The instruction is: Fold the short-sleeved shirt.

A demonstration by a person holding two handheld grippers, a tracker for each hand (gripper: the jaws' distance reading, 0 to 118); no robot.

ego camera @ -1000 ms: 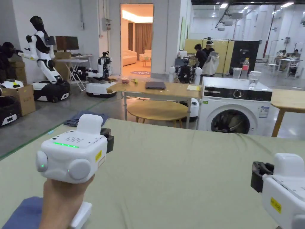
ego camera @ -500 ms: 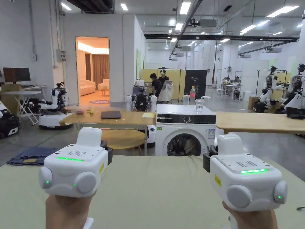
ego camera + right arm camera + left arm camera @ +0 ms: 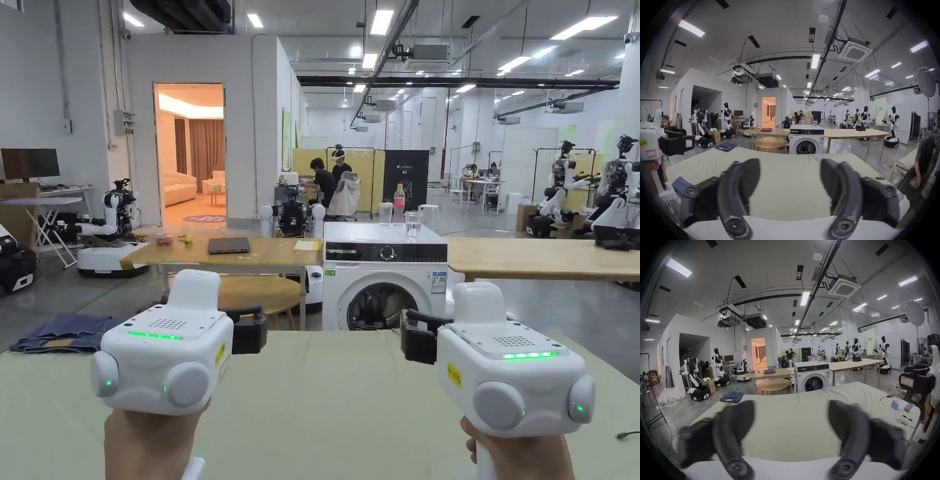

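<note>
I hold both grippers up side by side over the pale green table [image 3: 331, 406], pointing out at the room. My left gripper [image 3: 250, 331] has its jaws wide apart with nothing between them, as its own view [image 3: 791, 404] shows. My right gripper [image 3: 417, 337] is also open and empty [image 3: 790, 160]. A blue folded garment [image 3: 681, 186], possibly the shirt, lies on the table's near left, below the left gripper's handle. Neither gripper touches it.
Beyond the table's far edge stand a white washing machine [image 3: 382, 275], wooden tables [image 3: 537, 257] and a low round table [image 3: 256, 294]. Blue jeans [image 3: 62, 331] lie on the floor at left. Small items and a cable [image 3: 899, 405] lie on the table's right end. A person [image 3: 925, 155] sits at right.
The head camera has tilted up from the table toward the room. My right gripper rose from the lower right to stand level with the left, and both pairs of jaws show farther out.
</note>
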